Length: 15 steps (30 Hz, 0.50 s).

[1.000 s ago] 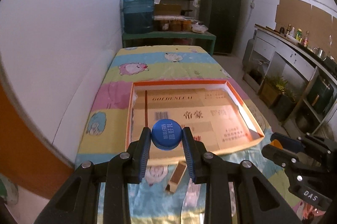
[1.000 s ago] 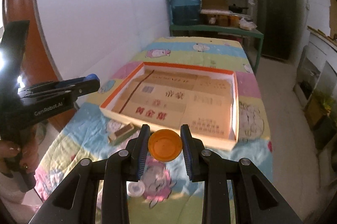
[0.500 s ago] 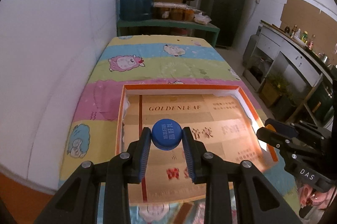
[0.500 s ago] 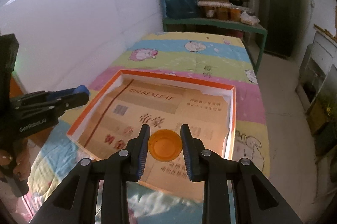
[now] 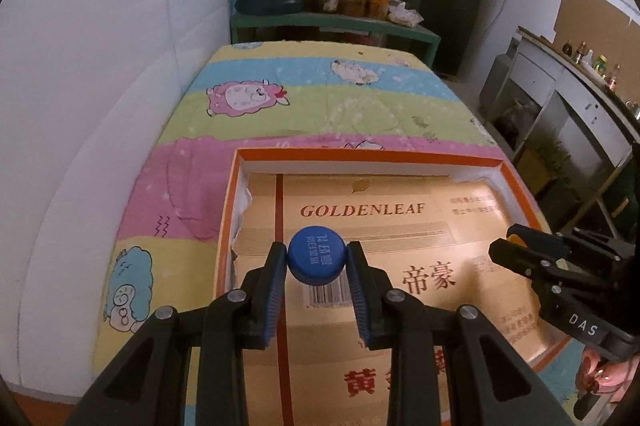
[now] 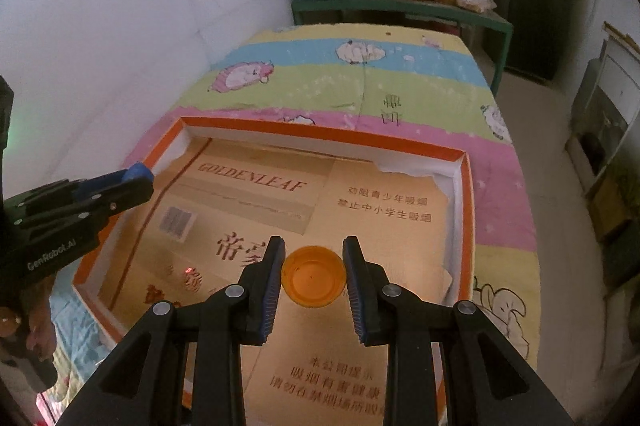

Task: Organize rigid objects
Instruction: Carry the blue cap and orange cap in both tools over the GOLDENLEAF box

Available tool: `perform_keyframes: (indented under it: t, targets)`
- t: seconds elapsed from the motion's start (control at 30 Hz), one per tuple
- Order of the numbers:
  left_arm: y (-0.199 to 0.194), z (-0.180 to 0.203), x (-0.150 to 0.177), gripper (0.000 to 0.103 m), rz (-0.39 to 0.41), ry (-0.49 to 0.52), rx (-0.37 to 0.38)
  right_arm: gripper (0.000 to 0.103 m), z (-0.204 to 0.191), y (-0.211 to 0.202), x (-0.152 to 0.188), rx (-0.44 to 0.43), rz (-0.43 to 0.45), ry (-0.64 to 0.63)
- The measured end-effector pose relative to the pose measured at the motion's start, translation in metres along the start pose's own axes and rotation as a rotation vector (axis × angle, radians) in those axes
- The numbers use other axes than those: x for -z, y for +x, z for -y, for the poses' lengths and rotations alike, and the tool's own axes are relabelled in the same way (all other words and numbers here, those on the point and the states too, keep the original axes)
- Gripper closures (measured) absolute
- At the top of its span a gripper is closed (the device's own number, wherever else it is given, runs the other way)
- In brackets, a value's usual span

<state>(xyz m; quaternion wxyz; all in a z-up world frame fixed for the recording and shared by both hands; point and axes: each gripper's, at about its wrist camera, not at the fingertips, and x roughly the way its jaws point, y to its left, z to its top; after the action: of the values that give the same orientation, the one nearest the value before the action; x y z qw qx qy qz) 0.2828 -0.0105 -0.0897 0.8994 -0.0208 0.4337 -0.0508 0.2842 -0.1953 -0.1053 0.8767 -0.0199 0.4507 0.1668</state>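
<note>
A: Left wrist view, items left to right?
B: Left gripper (image 5: 317, 268), narrow, pads clamped on a blue bottle cap (image 5: 316, 260), printed top facing the camera. It hangs over the left part of the orange-rimmed box (image 5: 362, 155), above the barcode on the cardboard liner (image 5: 400, 222) marked GOLDENLEAF. At the right edge, the right gripper (image 5: 516, 252) seen side-on, with fingers (image 5: 600, 378) of the person's hand below it.

A: Right wrist view?
B: At the left, the left gripper (image 6: 136, 181) side-on, a blue tip showing. Centre, the right gripper (image 6: 314, 276), narrow, holding an orange bottle cap (image 6: 313, 276), hollow side facing the camera, over the box's (image 6: 320, 131) right-centre floor.

A: Shown in one view only?
B: The orange cap's open interior, right wrist only; the blue cap's lettering, left wrist only. Both show the striped cartoon-sheep cloth (image 5: 328, 97) on the counter.
</note>
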Motion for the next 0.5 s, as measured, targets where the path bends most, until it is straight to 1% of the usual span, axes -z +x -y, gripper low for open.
perform_keyframes:
  t: [0.5]
  targets:
    - [0.031,0.001,0.007,0.072,-0.060,0.015,-0.002,0.073,0.002,0.021,-0.001,0.012,-0.038,0.001]
